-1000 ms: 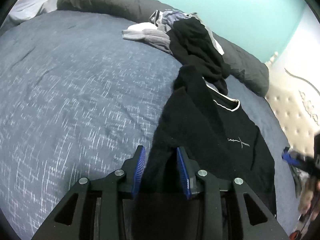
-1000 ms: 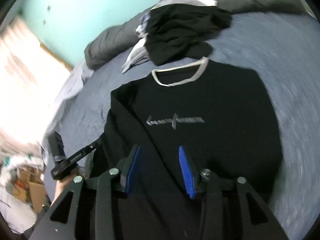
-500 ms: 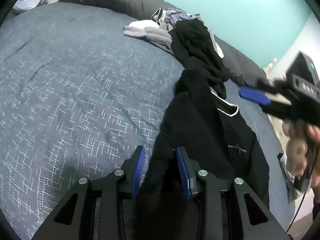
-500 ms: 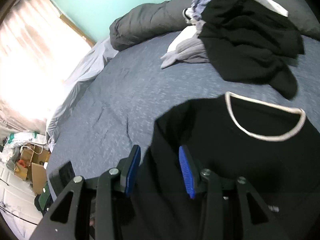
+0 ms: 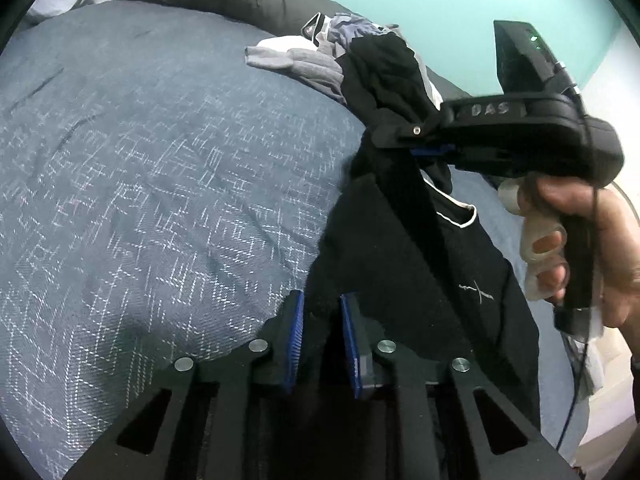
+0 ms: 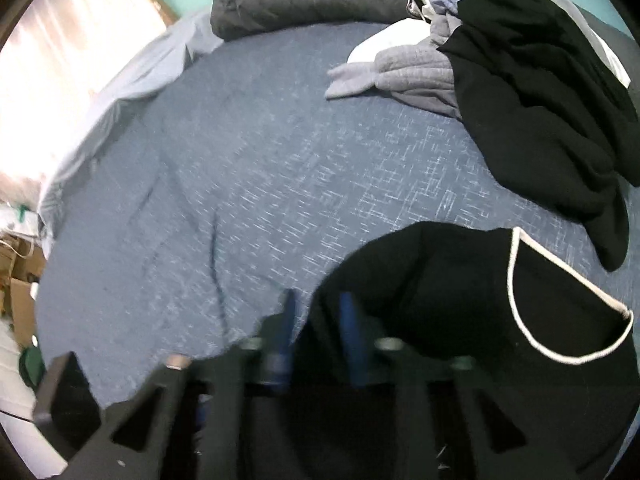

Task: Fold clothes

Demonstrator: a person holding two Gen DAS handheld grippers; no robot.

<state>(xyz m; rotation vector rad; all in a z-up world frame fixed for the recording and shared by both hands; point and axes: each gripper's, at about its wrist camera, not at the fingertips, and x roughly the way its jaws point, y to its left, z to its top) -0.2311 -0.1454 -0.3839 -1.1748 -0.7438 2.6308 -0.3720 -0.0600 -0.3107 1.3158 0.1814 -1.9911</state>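
A black knit sweater with a white-trimmed neckline is pinched at its lower left edge by the left gripper, near the bed's front edge. Its shoulder cloth is clamped by the right gripper. A lengthwise fold appears under way; both held edges would be carried across together. Beyond, a heap of dark and grey garments lies on the blue bedspread.

Only legible text: raised letters "DAS" on the black body of the right hand-held gripper, upper right of the left wrist view. Black sweatshirt, lower right of that view, has a small pale chest print w/ a cross mark in the middle; lettering too small to read. Right wrist view: no readable text.
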